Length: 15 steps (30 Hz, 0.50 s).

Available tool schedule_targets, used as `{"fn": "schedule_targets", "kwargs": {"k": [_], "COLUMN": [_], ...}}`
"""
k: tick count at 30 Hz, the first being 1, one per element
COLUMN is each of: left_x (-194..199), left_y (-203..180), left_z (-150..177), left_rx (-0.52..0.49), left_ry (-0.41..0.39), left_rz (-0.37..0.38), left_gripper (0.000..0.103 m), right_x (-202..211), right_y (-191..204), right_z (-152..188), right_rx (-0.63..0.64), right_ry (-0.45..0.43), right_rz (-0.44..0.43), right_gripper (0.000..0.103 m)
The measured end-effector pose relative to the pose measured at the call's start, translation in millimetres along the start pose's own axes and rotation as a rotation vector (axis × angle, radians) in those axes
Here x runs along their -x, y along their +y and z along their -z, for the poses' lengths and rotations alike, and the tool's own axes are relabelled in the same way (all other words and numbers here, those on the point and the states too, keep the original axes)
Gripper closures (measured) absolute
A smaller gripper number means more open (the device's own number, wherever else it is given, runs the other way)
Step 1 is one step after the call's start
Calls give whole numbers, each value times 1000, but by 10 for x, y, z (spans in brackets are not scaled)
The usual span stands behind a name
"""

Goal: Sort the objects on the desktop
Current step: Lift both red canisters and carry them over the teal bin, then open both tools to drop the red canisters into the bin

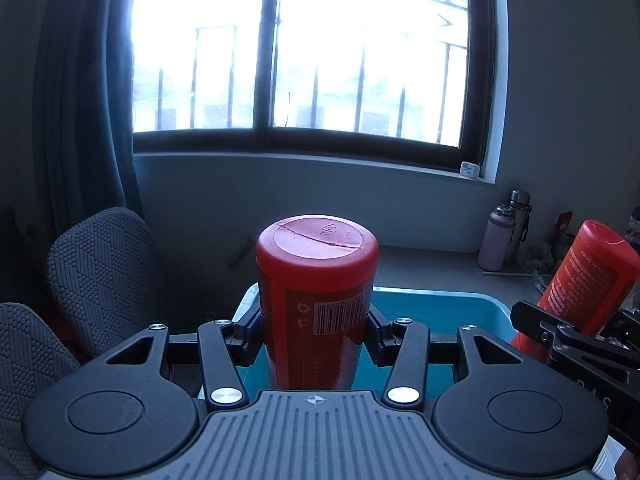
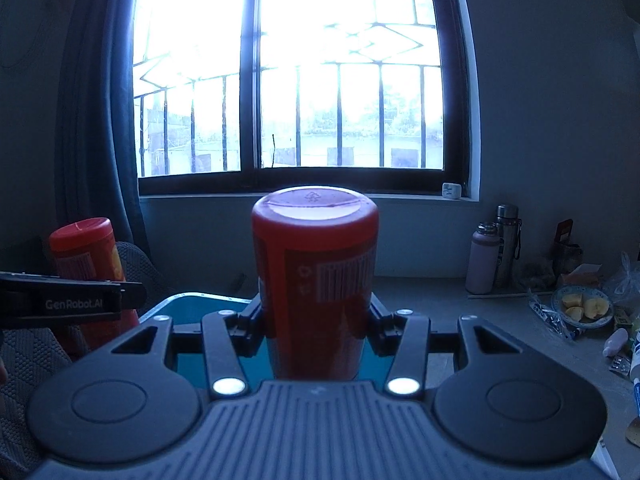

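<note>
Each camera sits just behind its own jaws, close to the red canister held there, and faces level toward the barred window (image 1: 304, 52). Both views share the window, the blue bin (image 1: 452, 308) below and the worktop (image 2: 460, 300) at right. Each sees the other's canister at its edge.

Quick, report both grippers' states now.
Left gripper: shut on a red canister, over the blue bin.
Right gripper: shut on a second red canister.
</note>
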<state>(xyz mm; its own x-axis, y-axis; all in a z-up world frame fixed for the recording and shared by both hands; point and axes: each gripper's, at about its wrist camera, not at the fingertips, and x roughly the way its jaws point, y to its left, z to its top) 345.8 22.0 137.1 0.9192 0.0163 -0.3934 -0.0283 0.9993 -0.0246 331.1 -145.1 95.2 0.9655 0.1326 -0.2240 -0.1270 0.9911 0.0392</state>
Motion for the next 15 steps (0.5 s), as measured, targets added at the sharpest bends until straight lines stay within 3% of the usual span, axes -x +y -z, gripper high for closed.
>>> {"fn": "schedule_targets", "kwargs": {"k": [10,13,14,15], "left_x": [-857,-904,-892,-856], "left_y": [64,154,184,205], "left_z": [236,297,306,306], "left_rx": [32,76,86,94], "left_ry": [150,178,175,153], "left_rz": [1,0,-8,-29], "left_gripper": [48,21,12,11], "right_x": [-633,-652,-612,-566], "right_y": [-29,25,45,57], "right_z": [362,408,407,391], "right_rx": [4,7,13,18], "right_ry": [155,184,170,152], "right_rz": [-17,-18,-10,-4], "right_gripper": [53,28,25,24]}}
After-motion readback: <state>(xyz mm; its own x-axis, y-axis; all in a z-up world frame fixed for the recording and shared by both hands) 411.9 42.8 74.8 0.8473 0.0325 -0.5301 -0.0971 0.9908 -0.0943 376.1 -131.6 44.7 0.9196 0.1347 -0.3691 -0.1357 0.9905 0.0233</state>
